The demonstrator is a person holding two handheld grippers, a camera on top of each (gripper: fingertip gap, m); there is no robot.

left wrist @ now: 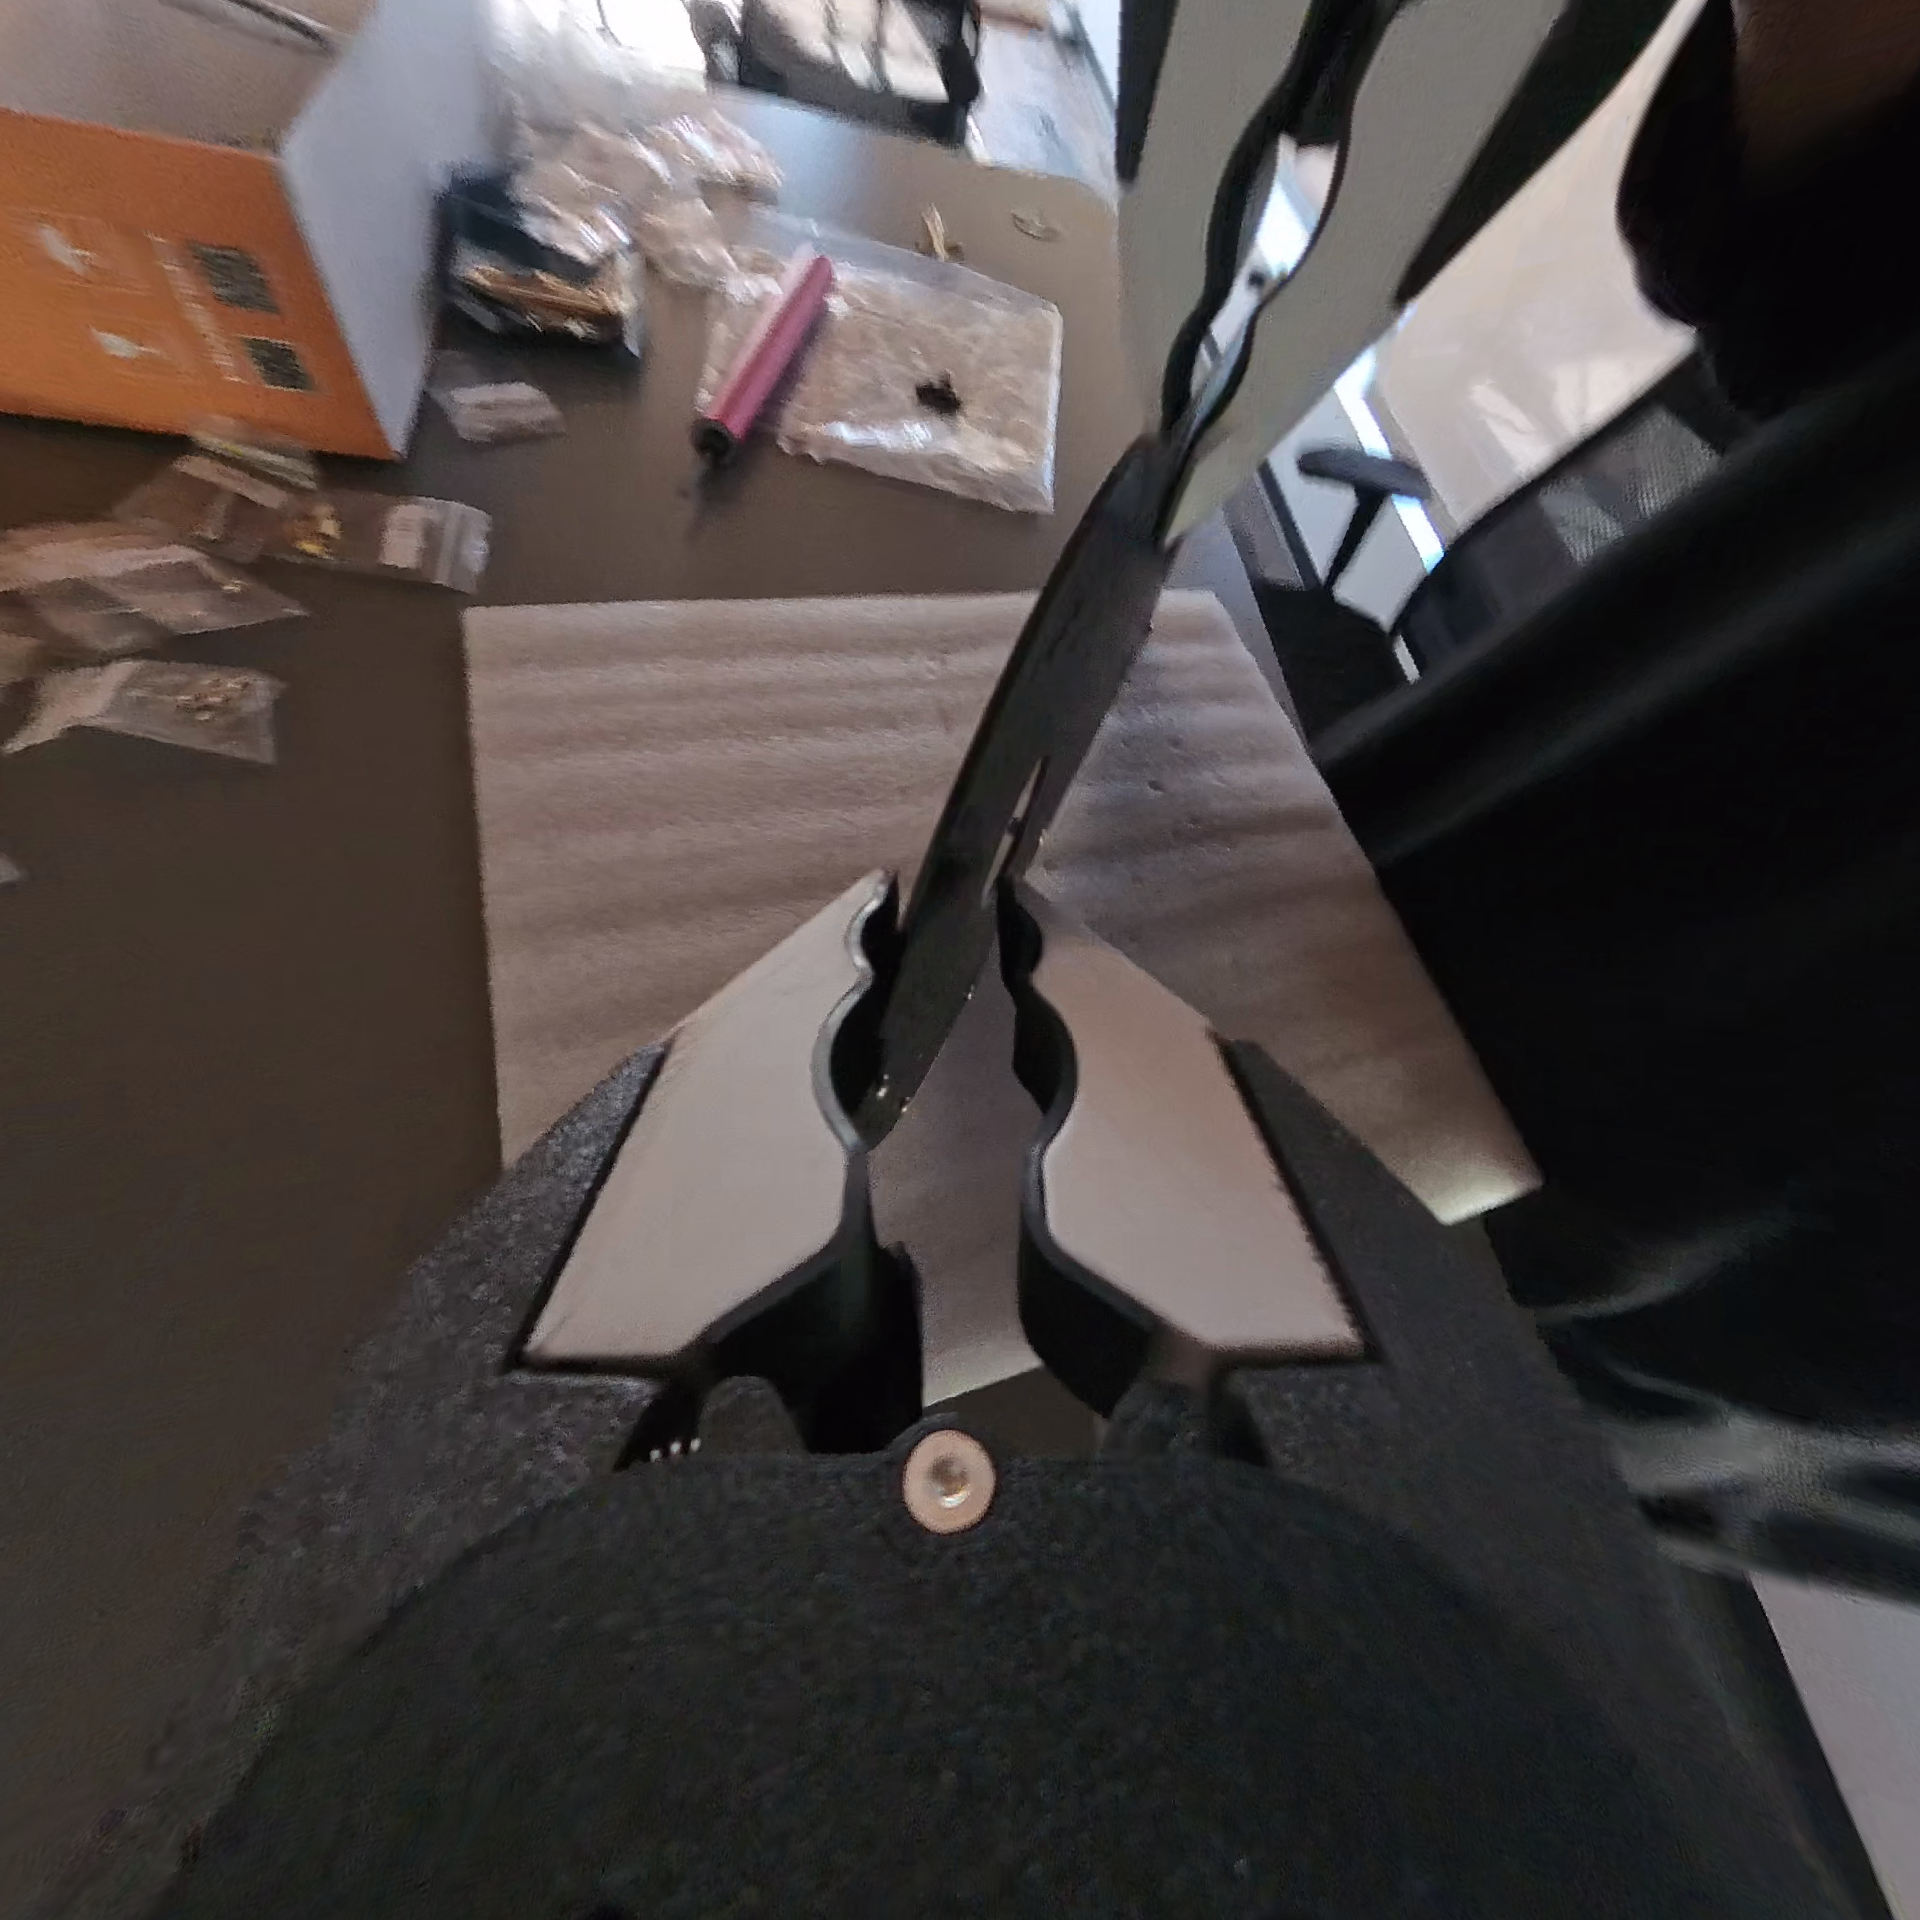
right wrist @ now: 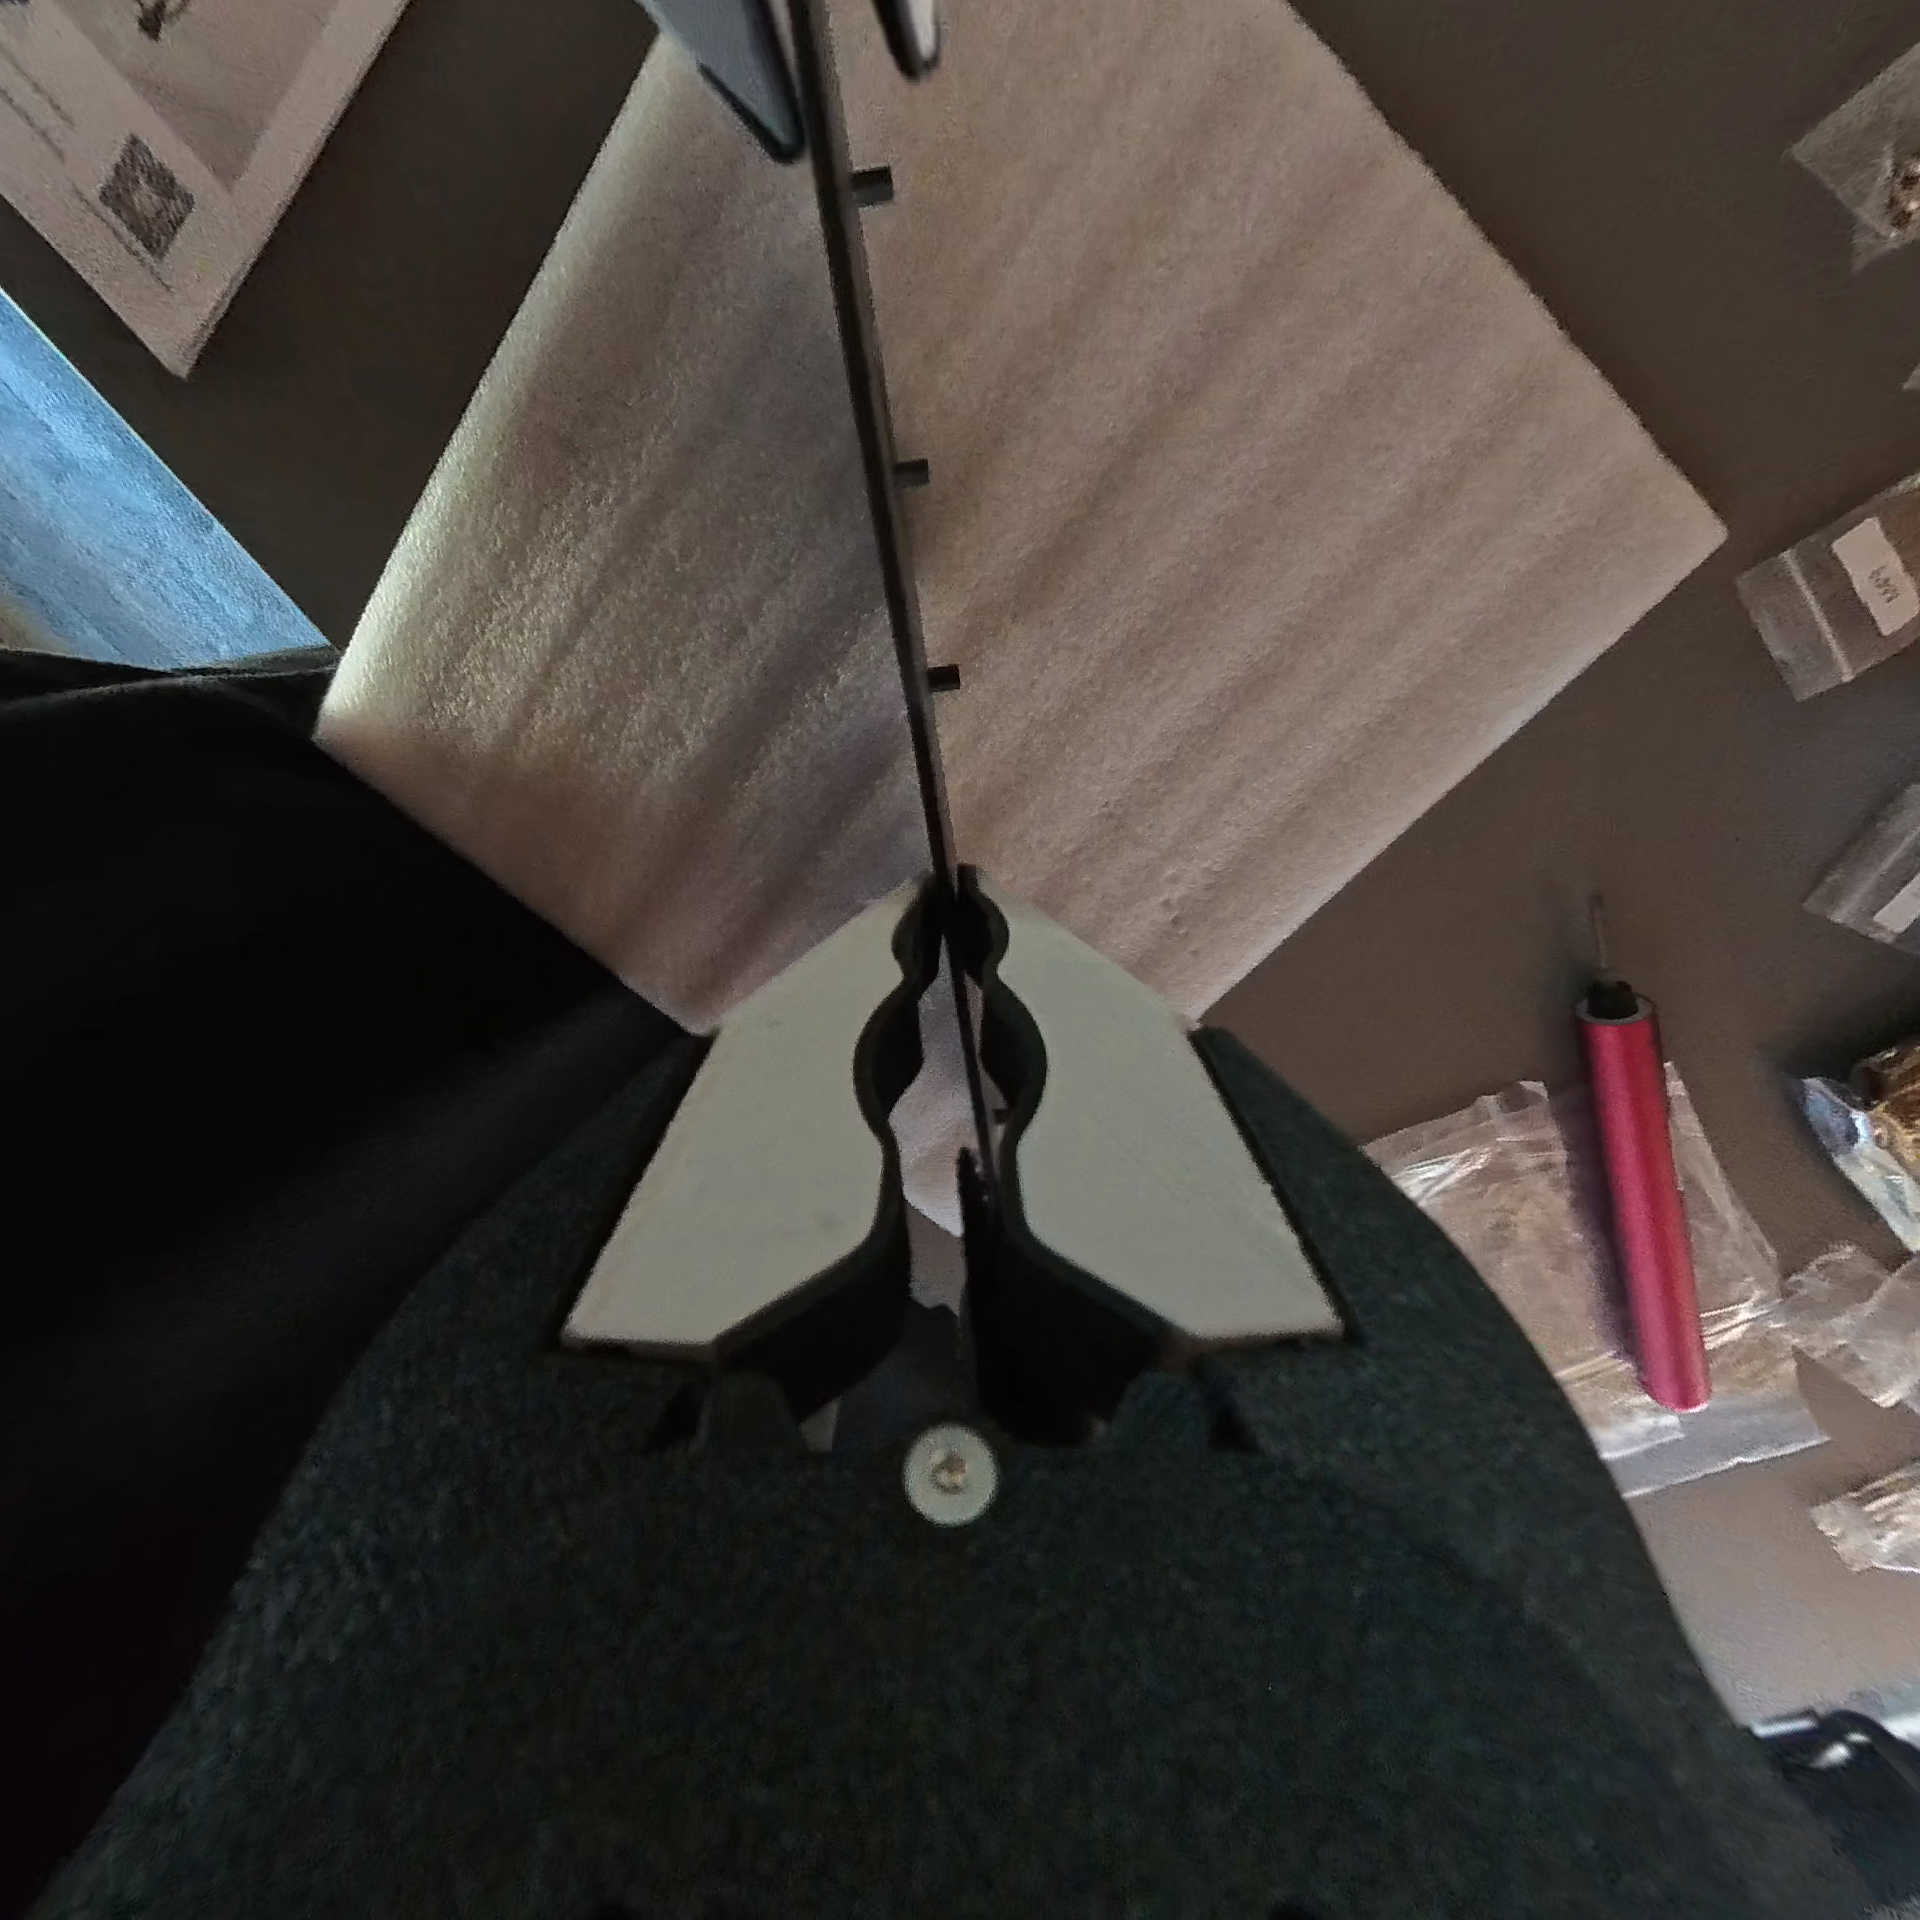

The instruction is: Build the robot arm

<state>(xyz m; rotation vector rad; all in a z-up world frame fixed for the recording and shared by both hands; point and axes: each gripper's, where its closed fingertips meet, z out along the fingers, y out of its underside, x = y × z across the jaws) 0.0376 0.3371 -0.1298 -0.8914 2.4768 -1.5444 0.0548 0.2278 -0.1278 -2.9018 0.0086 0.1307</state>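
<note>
The left tool (left wrist: 940, 925) pinches a thin black plate (left wrist: 1049, 717) above white foam (left wrist: 727, 790).

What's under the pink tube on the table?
The pink tube lies on a clear plastic bag, with the brown table below that. The bit of bag right under the tube is covered, so I can't see what's there.

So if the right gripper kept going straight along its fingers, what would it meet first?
The right gripper, shut on the thin black plate, points down at the white foam sheet. The sheet on the table looks like the first thing, though the depth is unclear.
</note>
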